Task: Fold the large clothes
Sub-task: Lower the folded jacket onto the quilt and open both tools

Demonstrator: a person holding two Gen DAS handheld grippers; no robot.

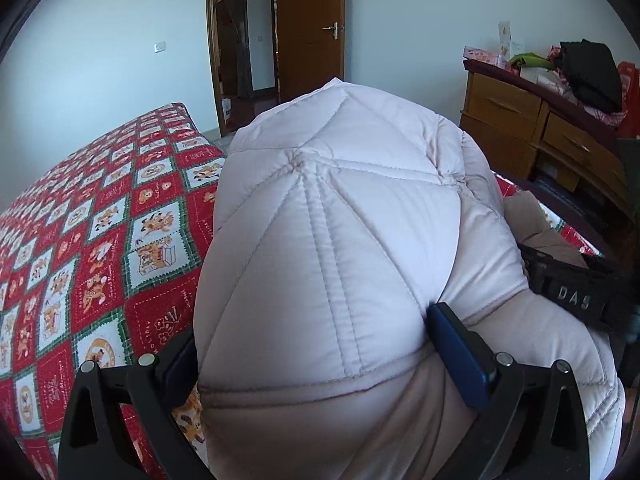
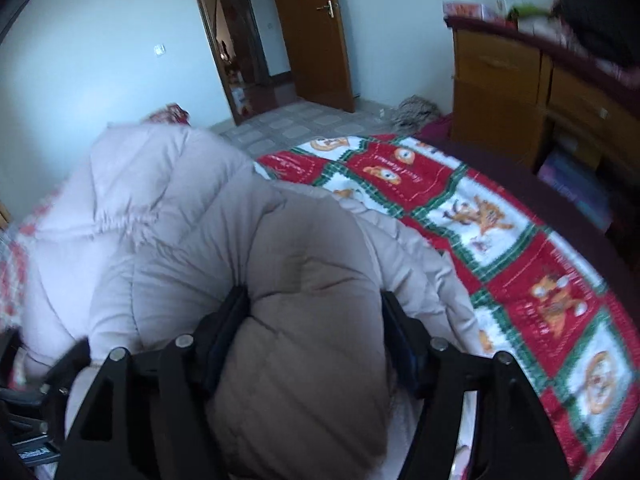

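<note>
Two tongs, left tongs (image 1: 316, 344) and right tongs (image 2: 316, 332), each clamp one padded jacket (image 1: 340, 220) above one quilt (image 1: 80, 240).

Jacket (image 1: 340, 220) on bed (image 1: 100, 220), bunched between both grippers; dresser (image 1: 520, 120) right of bed; door (image 1: 310, 28) behind, beside open doorway (image 1: 240, 40).

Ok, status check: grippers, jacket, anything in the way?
Left gripper and right gripper both clamped on puffy jacket. Jacket bunched over bed quilt. Nothing blocking.

A puffy, pale pink quilted coat (image 1: 340, 240) lies bunched on the bed.
</note>
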